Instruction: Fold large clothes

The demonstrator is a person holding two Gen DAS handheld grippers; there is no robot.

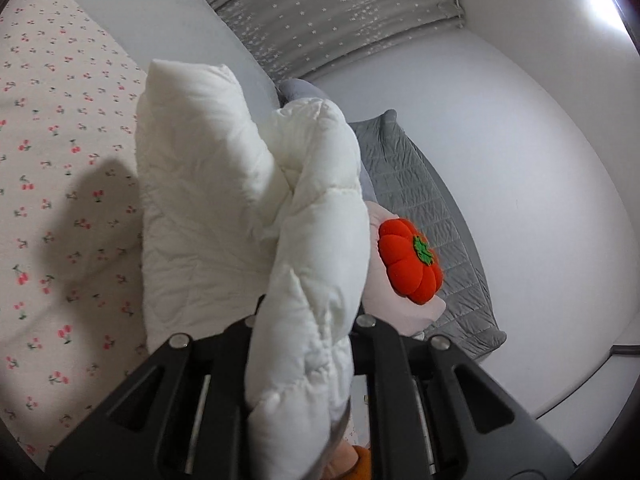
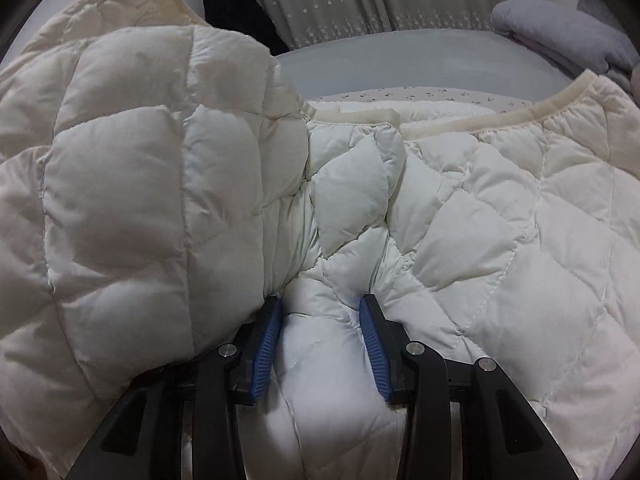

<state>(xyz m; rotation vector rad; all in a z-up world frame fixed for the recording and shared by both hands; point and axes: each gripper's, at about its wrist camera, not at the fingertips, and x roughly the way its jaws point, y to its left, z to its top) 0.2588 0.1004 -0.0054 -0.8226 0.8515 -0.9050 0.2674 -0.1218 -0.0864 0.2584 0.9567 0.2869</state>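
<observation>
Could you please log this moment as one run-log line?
task: fold | left gripper: shut on white quilted puffer jacket, lifted | right gripper: clamping jacket fold | surface: cherry-print bed sheet

Bedroom: cherry-print bed sheet [image 1: 60, 160], curtain [image 1: 340, 12].

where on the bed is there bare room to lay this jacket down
Free: cherry-print sheet left of the lifted white jacket. Crowded: right of it, the red pumpkin cushion and grey quilt along the wall.

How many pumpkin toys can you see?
1. The orange pumpkin toy sits on a pale pink pillow, right of the white jacket. More could be hidden behind the jacket.
</observation>
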